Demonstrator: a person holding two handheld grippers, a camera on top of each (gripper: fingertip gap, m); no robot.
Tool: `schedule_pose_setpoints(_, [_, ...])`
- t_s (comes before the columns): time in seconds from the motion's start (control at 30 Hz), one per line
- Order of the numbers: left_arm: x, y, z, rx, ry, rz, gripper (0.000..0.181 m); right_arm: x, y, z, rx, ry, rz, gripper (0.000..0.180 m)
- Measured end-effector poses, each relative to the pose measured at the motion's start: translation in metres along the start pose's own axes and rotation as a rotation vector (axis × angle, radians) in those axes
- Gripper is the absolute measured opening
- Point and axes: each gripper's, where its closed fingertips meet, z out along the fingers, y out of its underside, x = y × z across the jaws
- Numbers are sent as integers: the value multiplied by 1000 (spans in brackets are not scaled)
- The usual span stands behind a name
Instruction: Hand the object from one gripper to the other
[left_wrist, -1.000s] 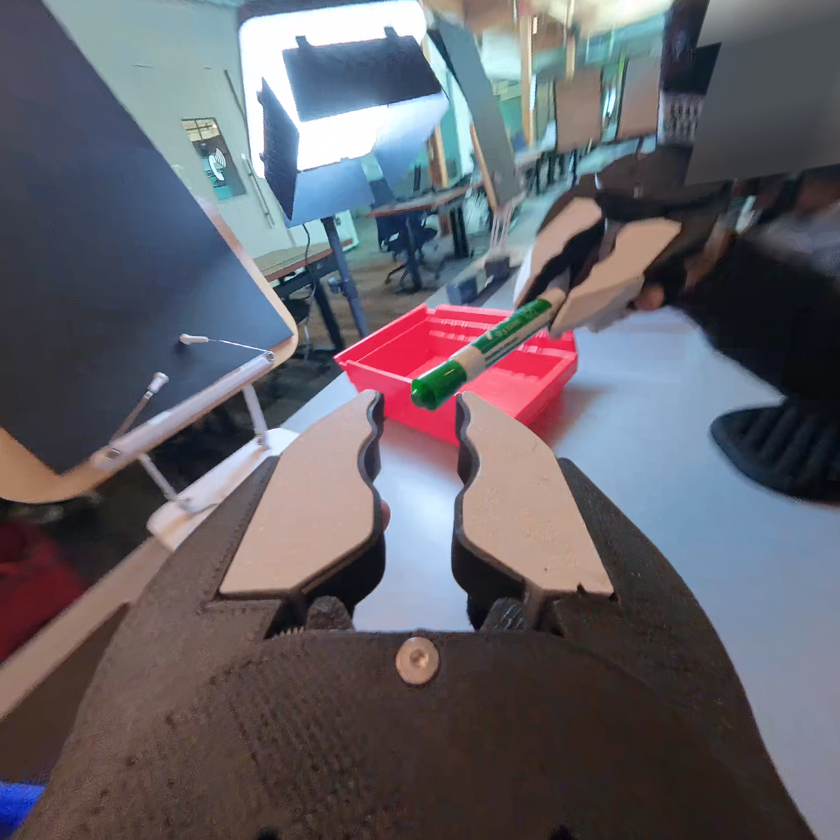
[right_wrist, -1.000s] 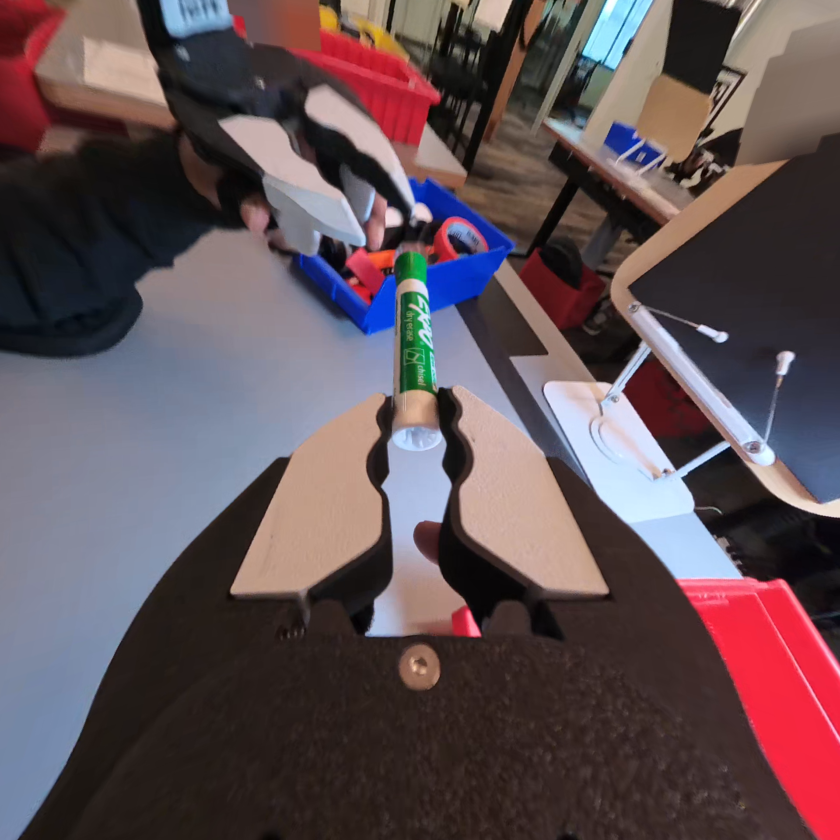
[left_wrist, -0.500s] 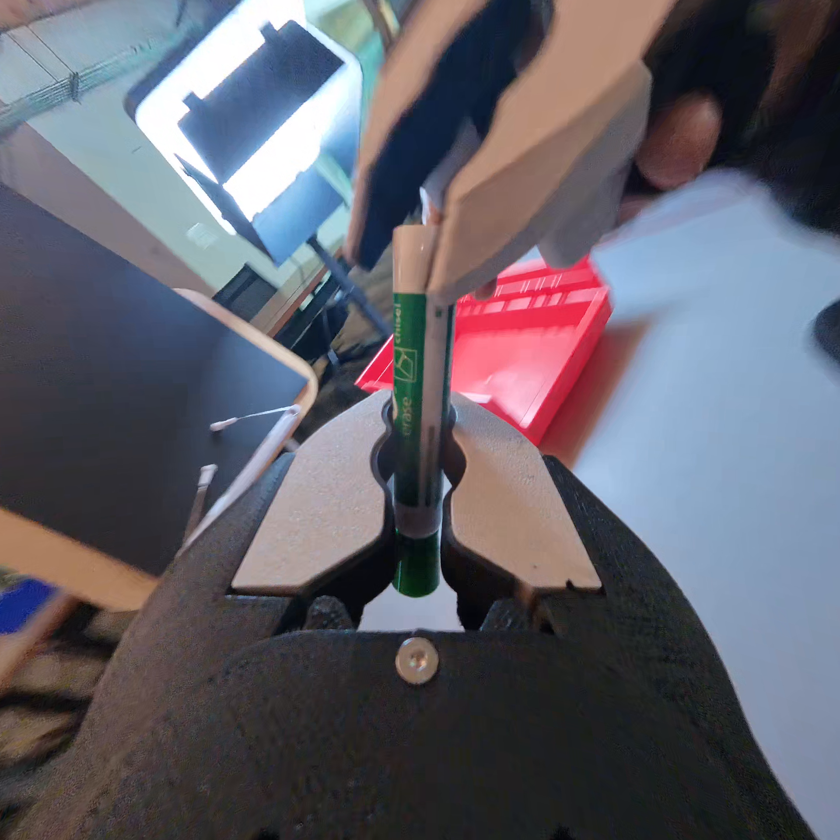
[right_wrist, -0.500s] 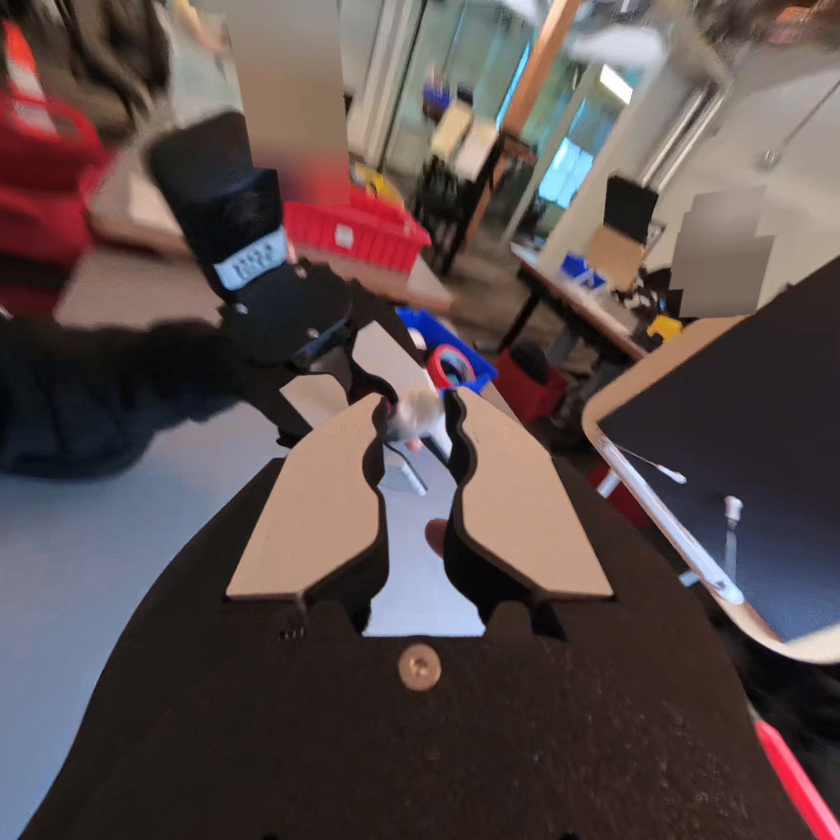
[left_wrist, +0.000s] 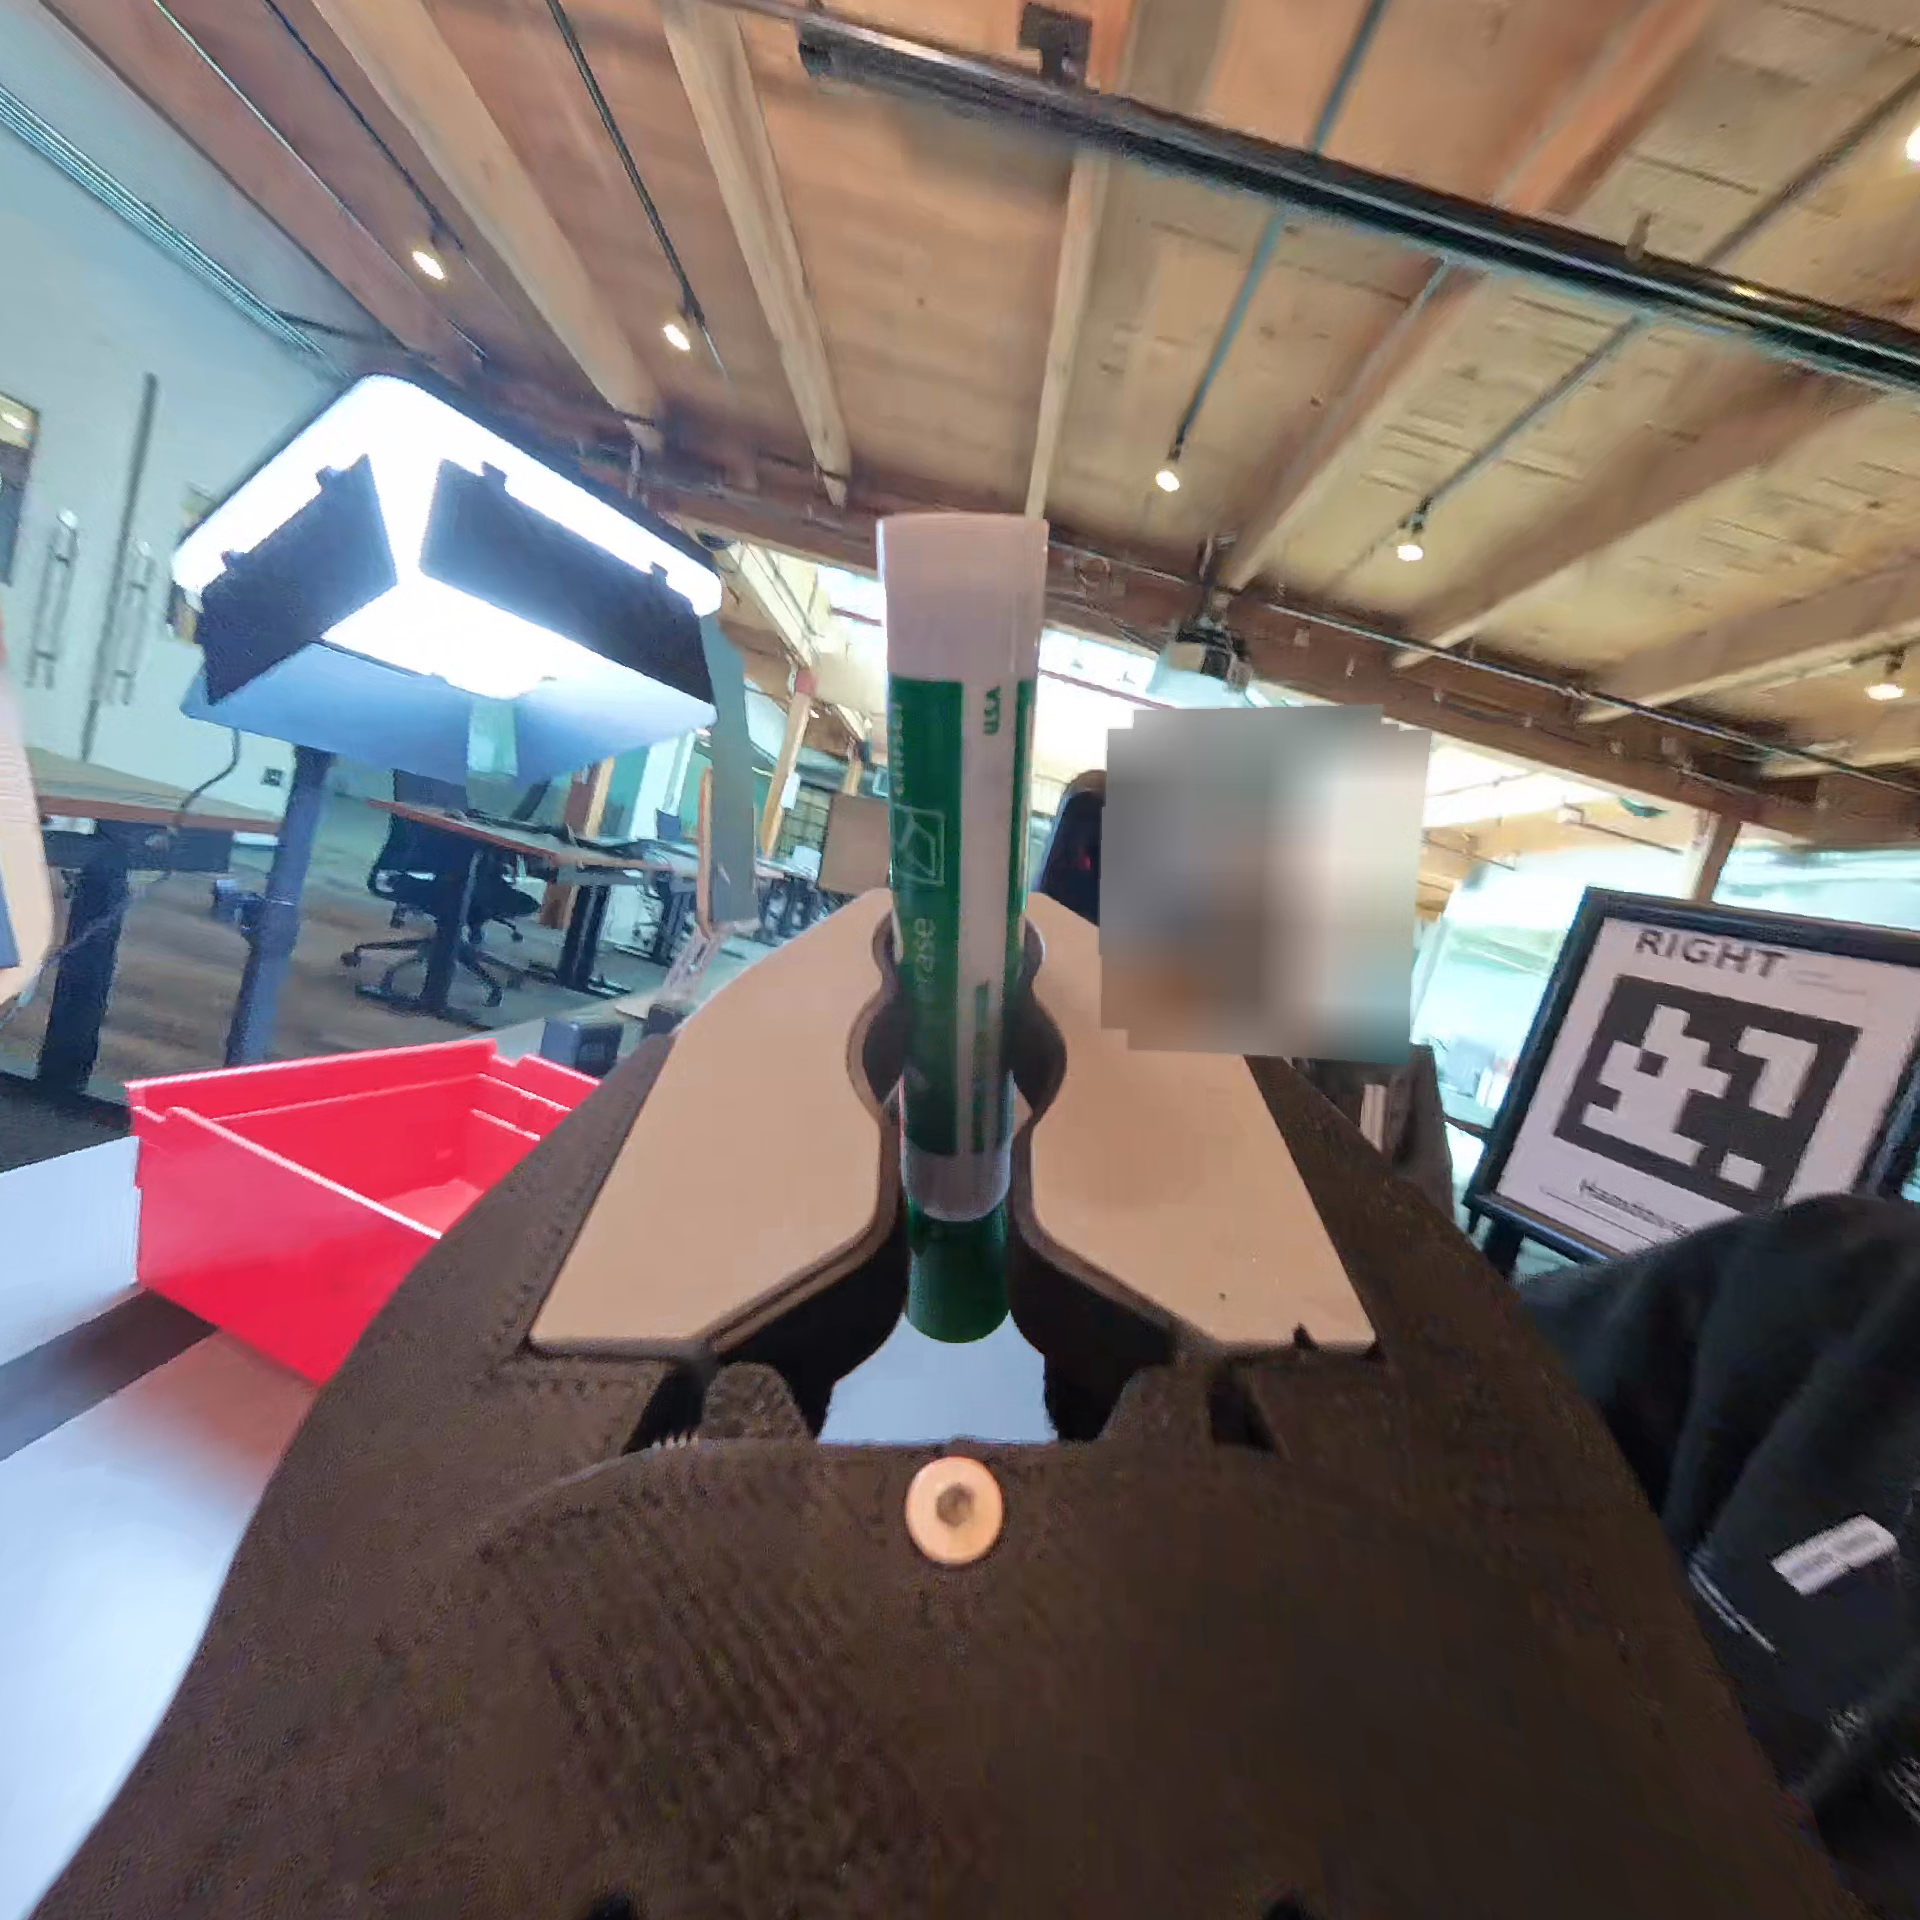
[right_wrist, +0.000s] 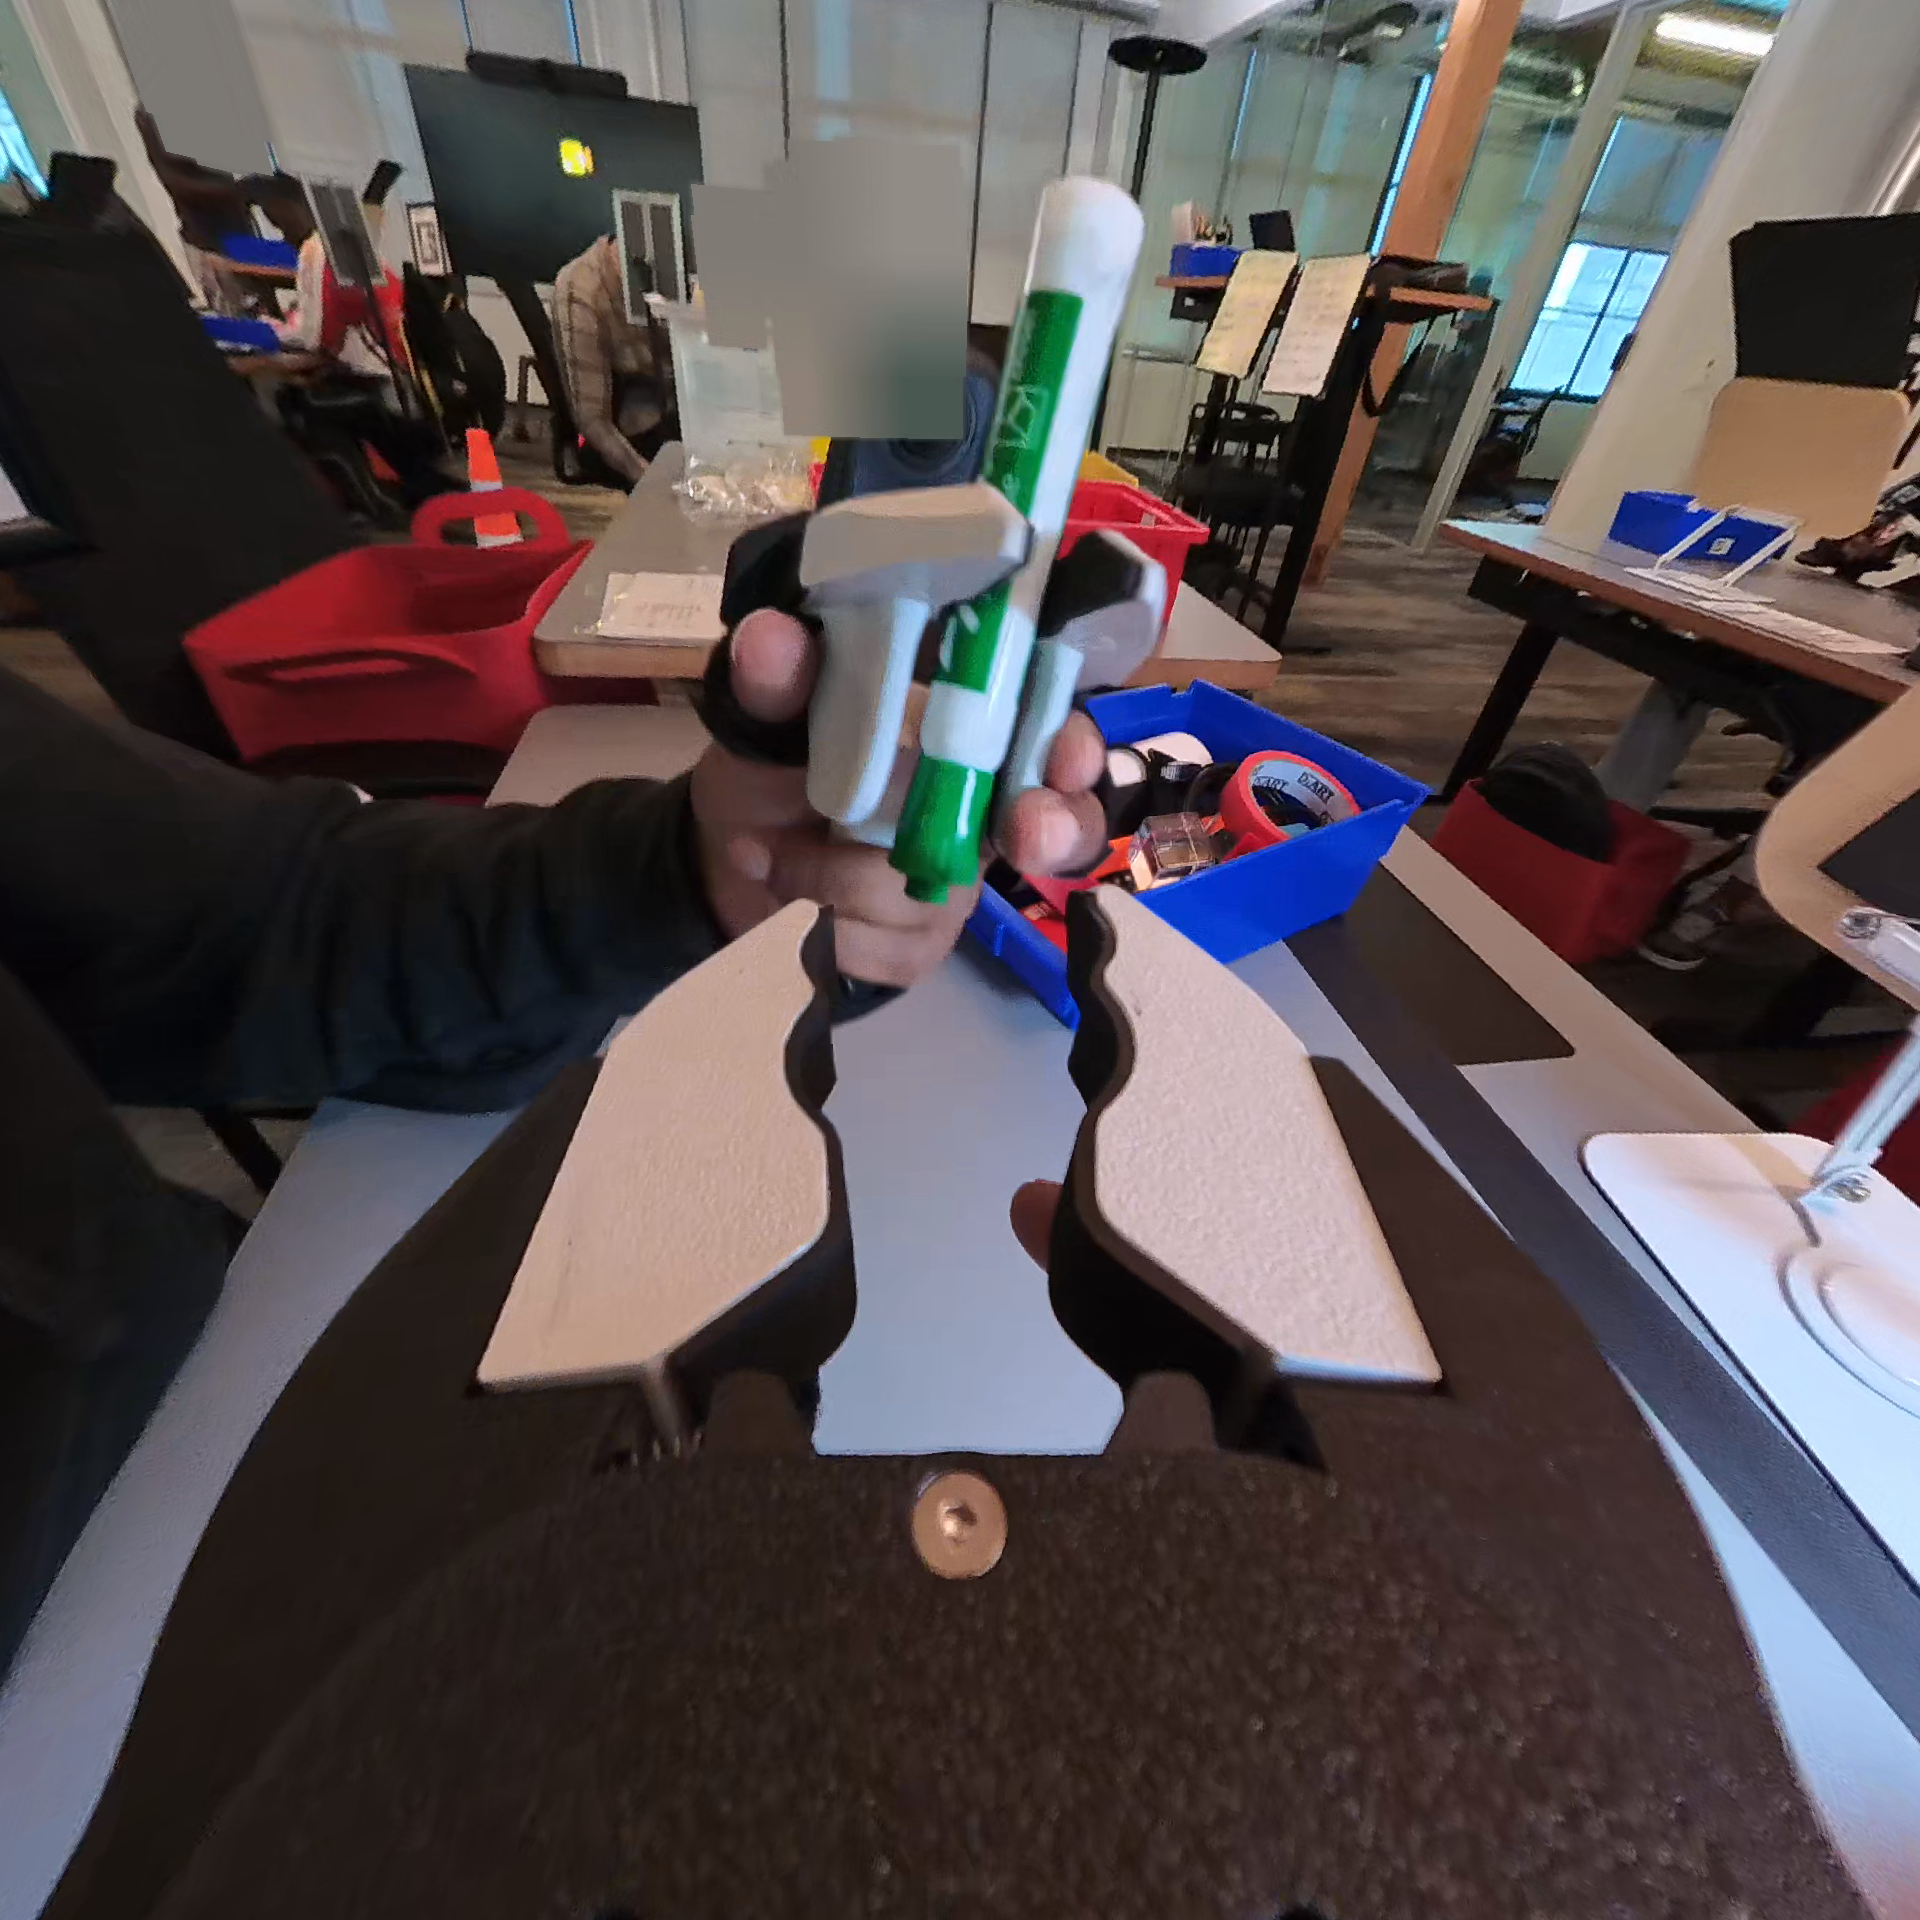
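Between left tool fingers, marker — upright

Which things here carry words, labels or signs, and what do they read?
I do not repeat writing; these bear it.
Green and white marker pen: printed label.
Black-framed white sign with square pattern: heading, small line.
Red tape roll in blue plastic bin: small print.

You have a red bin on the grey table at your left, a blue bin of tape rolls and oddments ahead, and a lit studio lamp beyond.
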Motion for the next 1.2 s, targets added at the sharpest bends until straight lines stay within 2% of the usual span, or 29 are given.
schedule_pose_setpoints(0.1, [-8, 4, 1, 27, -52, 41, 17, 4, 1, 15, 21, 66, -6, 39])
schedule_pose_setpoints(0.27, [-8, -3, 0, 67, -117, 135, 17, 11, -1, 18, 45, 149, 17, 33])
schedule_pose_setpoints(0.43, [-8, -3, 1, 68, -124, 125, 17, 9, 7, 23, -17, 214, -183, 33])
schedule_pose_setpoints(0.53, [-11, 1, 1, 39, -147, 159, 16, 11, 0, 22, 29, 259, -238, 23])
schedule_pose_setpoints(0.7, [-17, 3, -1, 38, -128, 98, 16, 17, 0, 15, -20, 318, -313, 19])
schedule_pose_setpoints(0.83, [-17, 9, -1, -34, -102, 86, 17, 22, -9, -2, -44, 322, -353, 17])
schedule_pose_setpoints(0.93, [-10, 13, 2, -70, -73, 108, 18, 18, -11, -8, -64, 312, -411, 17])
schedule_pose_setpoints(1.07, [-2, 5, 4, -16, -36, 43, 17, 12, -22, -8, 41, 289, -391, 18])
schedule_pose_setpoints(1.13, [-2, 3, 3, 6, -24, 4, 17, 14, -24, -7, 71, 306, -393, 32])
schedule_pose_setpoints(1.2, [-1, 2, 3, 29, 0, -57, 17, 13, -19, -3, 47, 304, -403, 32])
